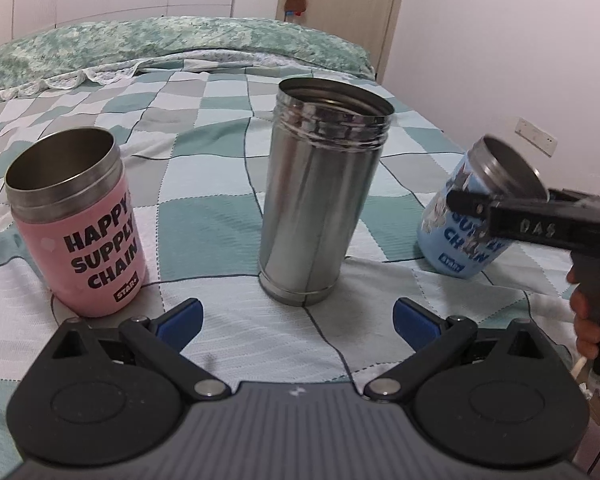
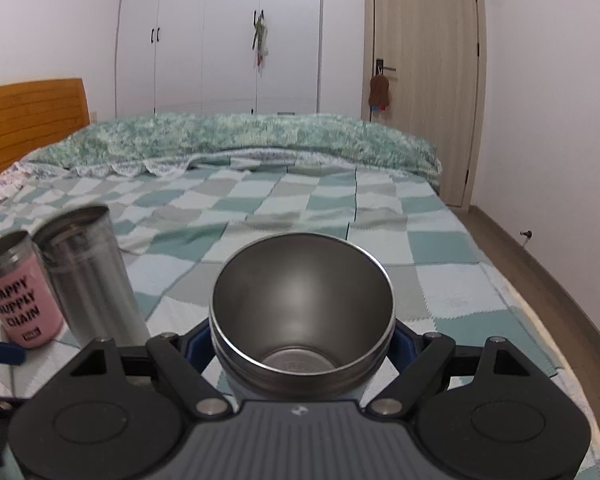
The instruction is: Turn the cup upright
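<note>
A blue cup [image 1: 466, 224] with a steel rim stands tilted on the bed at the right, mouth up and leaning right. My right gripper [image 1: 476, 202] is shut on it just below the rim. In the right wrist view the cup [image 2: 304, 312] fills the space between the blue pads, its open mouth facing the camera. My left gripper [image 1: 296, 320] is open and empty, low over the bed in front of a tall steel cup [image 1: 312, 208], which stands upright. A pink cup [image 1: 80, 228] stands upright at the left.
The cups rest on a green and white checked bedspread [image 1: 204, 152]. A green patterned pillow [image 1: 172, 40] lies along the far side. The bed's right edge and wooden floor [image 2: 540, 264] are close to the blue cup. The pink cup [image 2: 18, 292] and steel cup [image 2: 88, 276] show at left.
</note>
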Motion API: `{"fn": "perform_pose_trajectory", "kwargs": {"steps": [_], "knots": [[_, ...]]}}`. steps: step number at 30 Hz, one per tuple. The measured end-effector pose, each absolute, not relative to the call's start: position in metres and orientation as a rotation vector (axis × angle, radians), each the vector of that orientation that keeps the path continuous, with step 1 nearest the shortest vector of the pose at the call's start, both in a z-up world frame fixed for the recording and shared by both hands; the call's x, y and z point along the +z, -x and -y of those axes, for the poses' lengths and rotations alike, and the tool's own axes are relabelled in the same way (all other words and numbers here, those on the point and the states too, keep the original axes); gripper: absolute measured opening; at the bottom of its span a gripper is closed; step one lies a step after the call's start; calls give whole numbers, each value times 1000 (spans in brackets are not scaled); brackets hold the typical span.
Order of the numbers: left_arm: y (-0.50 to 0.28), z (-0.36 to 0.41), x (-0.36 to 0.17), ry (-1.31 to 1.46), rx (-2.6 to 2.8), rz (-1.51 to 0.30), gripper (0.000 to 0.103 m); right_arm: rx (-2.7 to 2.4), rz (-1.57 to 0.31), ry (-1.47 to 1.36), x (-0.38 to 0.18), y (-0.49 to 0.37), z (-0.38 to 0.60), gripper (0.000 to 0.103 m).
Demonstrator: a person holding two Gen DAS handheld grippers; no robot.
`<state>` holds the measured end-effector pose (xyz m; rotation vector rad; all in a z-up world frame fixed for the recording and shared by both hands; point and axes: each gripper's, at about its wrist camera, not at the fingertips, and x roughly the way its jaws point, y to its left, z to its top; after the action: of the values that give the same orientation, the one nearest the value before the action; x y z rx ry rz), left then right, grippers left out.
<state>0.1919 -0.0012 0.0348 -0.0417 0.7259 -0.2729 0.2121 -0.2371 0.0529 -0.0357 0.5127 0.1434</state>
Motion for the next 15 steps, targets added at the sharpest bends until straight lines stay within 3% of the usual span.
{"fn": "perform_pose_trajectory", "kwargs": {"steps": [12,14,15], "knots": [[-194,5,35,34,-252,-730,103,157,-535,19,43,-221,239,84],[-193,5,35,34,-252,-729,103,167,-530,9,44,-221,241,88],[-193,4,35,35,-255,-728,103,174,-522,4,45,-219,243,96]]}}
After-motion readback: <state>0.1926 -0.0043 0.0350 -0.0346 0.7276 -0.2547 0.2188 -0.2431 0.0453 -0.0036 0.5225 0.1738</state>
